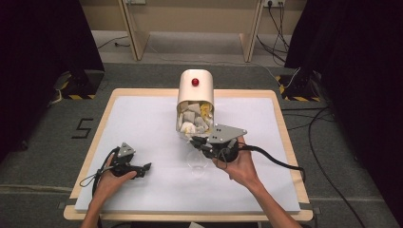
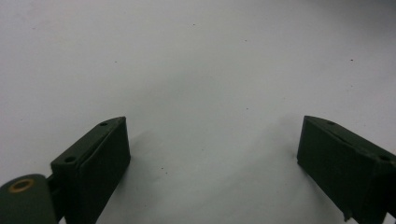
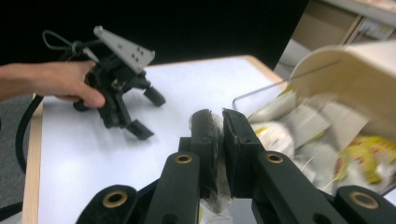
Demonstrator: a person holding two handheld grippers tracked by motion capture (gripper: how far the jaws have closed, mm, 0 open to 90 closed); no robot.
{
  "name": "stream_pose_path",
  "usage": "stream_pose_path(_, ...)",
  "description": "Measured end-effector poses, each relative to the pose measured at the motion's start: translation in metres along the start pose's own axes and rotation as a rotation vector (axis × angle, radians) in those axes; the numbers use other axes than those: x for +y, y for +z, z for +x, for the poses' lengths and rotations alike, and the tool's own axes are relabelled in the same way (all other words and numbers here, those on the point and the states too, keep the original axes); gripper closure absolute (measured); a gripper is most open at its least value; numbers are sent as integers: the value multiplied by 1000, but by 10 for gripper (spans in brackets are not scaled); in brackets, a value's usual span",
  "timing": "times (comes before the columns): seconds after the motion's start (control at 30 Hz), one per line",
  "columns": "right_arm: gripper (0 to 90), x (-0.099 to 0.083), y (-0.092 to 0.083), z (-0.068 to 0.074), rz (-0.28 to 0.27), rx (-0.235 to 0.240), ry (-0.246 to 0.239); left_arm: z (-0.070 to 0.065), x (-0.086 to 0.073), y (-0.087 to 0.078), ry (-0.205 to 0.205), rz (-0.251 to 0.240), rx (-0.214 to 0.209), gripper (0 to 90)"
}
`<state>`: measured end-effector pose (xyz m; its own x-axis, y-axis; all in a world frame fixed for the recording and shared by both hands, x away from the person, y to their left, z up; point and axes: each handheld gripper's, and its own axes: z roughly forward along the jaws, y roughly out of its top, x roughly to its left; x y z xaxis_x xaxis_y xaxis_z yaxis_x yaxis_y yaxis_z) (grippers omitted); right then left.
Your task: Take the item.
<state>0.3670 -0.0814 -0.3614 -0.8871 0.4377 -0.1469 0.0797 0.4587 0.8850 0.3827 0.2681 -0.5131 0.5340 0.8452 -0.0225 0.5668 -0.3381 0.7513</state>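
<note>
Gripping one crumpled paper scrap (image 3: 214, 154) between closed jaws, right gripper (image 3: 215, 122) empties tipped bin (image 1: 195, 85); most scraps remain inside, left gripper (image 2: 212, 154) idle, gaping empty

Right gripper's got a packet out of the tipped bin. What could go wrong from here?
1. The right gripper is shut on a crumpled white packet by a thin pinch, so it may slip out mid-move.
2. The cream bin lies tipped with loose packets at its mouth; pulling away could drag more onto the white table cover.
3. A clear glass sits just below that hand and could be knocked.
</note>
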Motion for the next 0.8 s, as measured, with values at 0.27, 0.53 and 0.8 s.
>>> stream_pose_path(0.27,835,-17,16,0,61,17,9,0,0,0,0,0,0,85)
stream_pose_path(0.53,833,-25,24,0,100,24,11,0,0,0,2,1,0,85)
stream_pose_path(0.8,833,-32,29,4,150,29,-4,0,0,0,1,1,0,85)
